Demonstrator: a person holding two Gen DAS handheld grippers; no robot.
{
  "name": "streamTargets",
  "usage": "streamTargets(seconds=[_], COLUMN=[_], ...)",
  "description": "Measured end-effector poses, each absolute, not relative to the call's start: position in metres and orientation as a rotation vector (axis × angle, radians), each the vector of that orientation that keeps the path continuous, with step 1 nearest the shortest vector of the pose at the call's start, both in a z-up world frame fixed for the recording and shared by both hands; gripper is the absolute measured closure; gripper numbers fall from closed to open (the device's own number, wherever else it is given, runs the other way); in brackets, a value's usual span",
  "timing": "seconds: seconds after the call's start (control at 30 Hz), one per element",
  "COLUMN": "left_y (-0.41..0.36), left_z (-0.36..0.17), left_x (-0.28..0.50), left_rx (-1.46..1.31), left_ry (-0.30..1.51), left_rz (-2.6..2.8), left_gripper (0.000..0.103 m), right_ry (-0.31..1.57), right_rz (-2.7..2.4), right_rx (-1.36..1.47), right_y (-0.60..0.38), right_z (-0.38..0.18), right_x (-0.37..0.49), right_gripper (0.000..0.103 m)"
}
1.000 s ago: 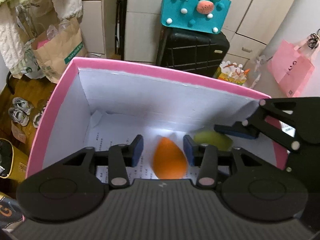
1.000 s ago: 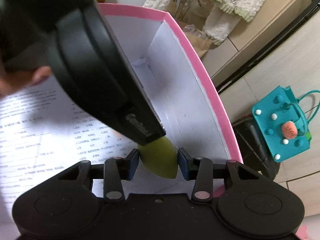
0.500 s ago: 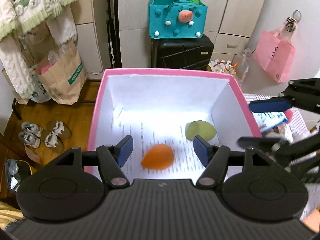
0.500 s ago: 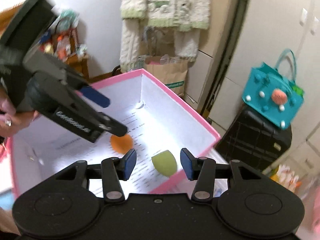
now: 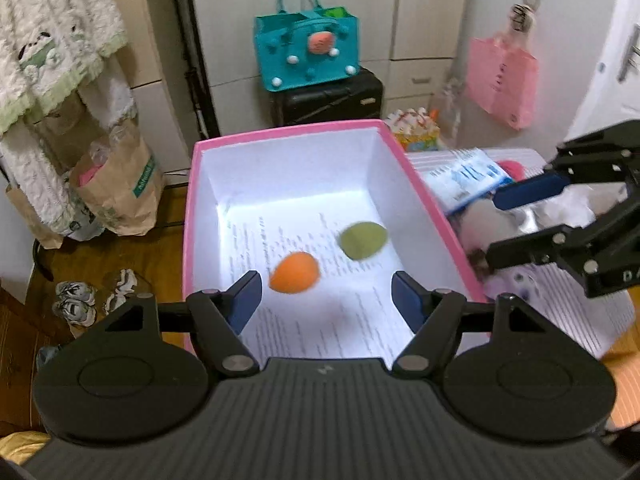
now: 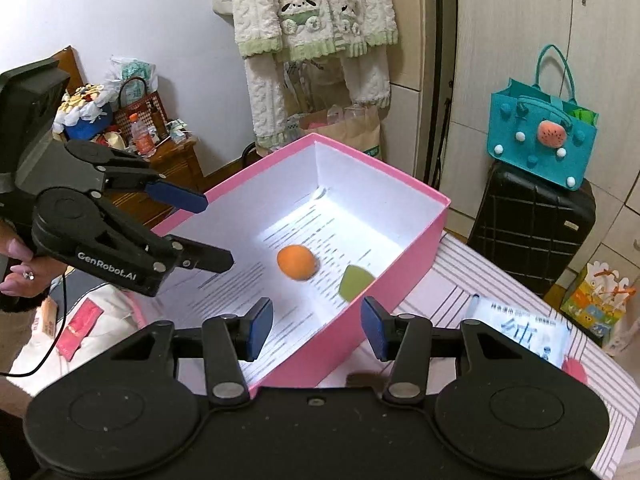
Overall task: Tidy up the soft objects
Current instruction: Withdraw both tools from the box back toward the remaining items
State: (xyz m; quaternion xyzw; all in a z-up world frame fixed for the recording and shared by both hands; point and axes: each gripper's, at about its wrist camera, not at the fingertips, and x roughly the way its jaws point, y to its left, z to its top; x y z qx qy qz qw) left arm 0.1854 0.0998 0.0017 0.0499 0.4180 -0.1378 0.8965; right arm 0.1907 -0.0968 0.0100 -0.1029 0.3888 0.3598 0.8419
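Both the left gripper (image 5: 323, 300) and right gripper (image 6: 316, 327) gape, released; ahead of their jaws, smooth egg-shaped orange sponge (image 5: 295, 278) and green sponge (image 5: 363, 240) lie inside the pink box (image 5: 424, 196), on printed paper

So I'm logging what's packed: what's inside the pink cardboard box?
Inside the pink cardboard box: an orange egg-shaped sponge, a green egg-shaped sponge, on a printed paper sheet. Beneath the sheet is hidden.
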Motion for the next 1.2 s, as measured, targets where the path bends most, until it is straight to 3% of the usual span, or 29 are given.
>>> streamTargets(seconds=[0.63, 1.2], left_y=[0.049, -0.036], left_z=[0.04, 0.021], left_x=[0.108, 0.084], left_rx=[0.196, 0.28], left_ry=[0.878, 0.952], left_rz=[-0.451, -0.635], left_gripper=[0.025, 0.022], right_ry=[0.75, 0.772], right_rz=[0.757, 0.673], right_rx=[-0.239, -0.194], right_y=[-0.146, -0.226], right_z=[0.047, 0.015], right_x=[0.095, 0.046], right_gripper=[0.042, 0.038])
